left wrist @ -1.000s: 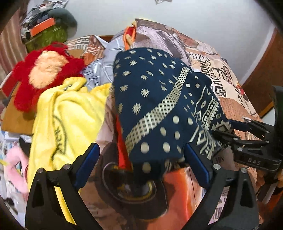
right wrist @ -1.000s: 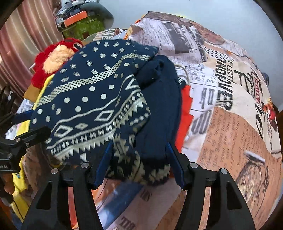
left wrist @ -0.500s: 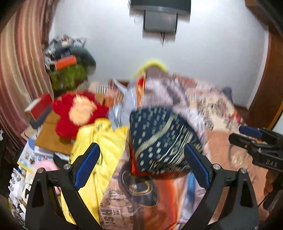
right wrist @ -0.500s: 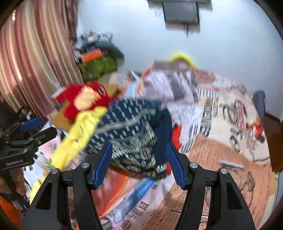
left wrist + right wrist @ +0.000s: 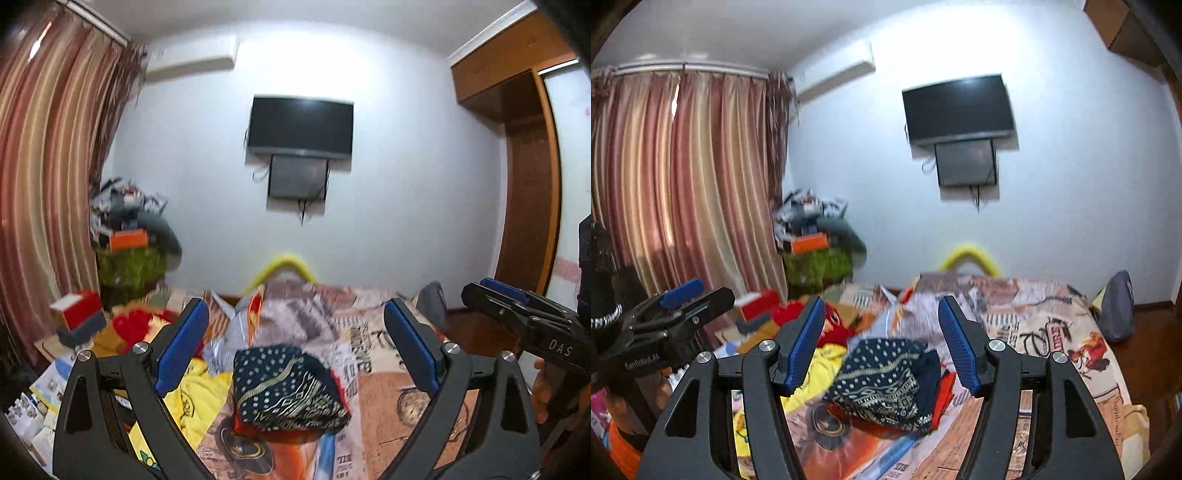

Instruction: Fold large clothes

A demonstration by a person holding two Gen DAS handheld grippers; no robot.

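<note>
— Left wrist view first: where's the garment?
— The folded navy cloth with the gold and white pattern (image 5: 286, 387) lies in a bundle on the bed with the newspaper-print cover (image 5: 373, 373), at about six o'clock in that view, on top of an orange-red piece of cloth (image 5: 284, 430).
— And the grippers?
— The left gripper (image 5: 295, 354) has its jaws wide apart with nothing between them; the bundle sits beyond them, untouched. The right gripper (image 5: 881, 345) shows its jaws parted to a middling gap, also empty, well clear of the cloth.
— What lies around the bundle?
— A crumpled yellow garment (image 5: 192, 391) is just beside it at nine o'clock, and a red plush toy (image 5: 831, 325) is farther off at ten.
— Beyond the bed?
— At twelve o'clock a black flat television (image 5: 301, 127) hangs on the white wall, and striped pink curtains (image 5: 683, 184) hang at nine to ten.
</note>
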